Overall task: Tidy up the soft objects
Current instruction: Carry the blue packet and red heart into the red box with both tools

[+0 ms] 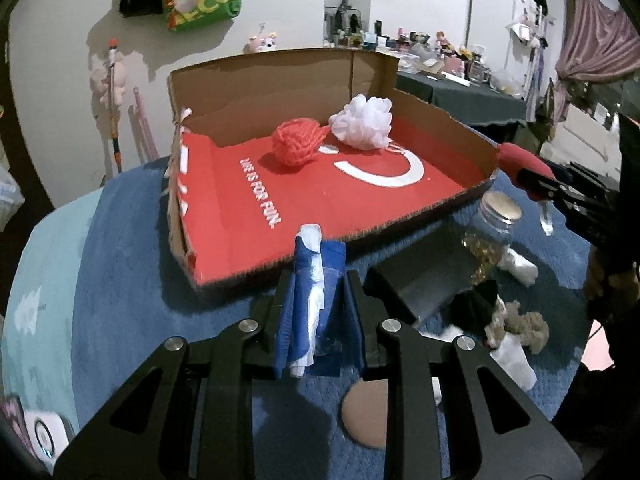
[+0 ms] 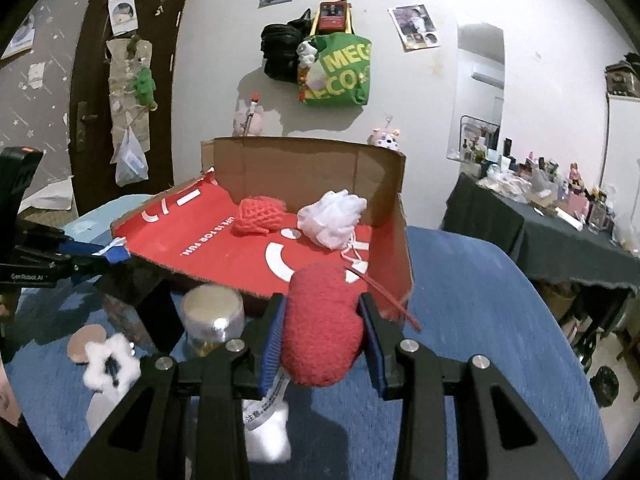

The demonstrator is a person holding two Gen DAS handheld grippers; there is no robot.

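A shallow cardboard box (image 1: 440, 118) with a red bottom sits on the blue cloth; it also shows in the right wrist view (image 2: 396, 240). Inside lie a red knitted ball (image 1: 298, 142) (image 2: 260, 216) and a white mesh pouf (image 1: 362, 120) (image 2: 332, 218). My left gripper (image 1: 316, 292) is shut on a blue and white folded cloth (image 1: 310, 300), held just before the box's near edge. My right gripper (image 2: 322, 320) is shut on a red plush toy (image 2: 320, 324) with a white tag, at the box's right front corner; it shows in the left wrist view (image 1: 536, 184).
On the blue cloth right of the box stand a glass jar with a metal lid (image 1: 490, 224) (image 2: 212, 316), a dark box (image 1: 424, 276), a beige fluffy item (image 1: 524, 328), white soft pieces (image 2: 110, 368) and a brown round pad (image 1: 366, 414). A cluttered dark table (image 2: 560, 232) stands behind.
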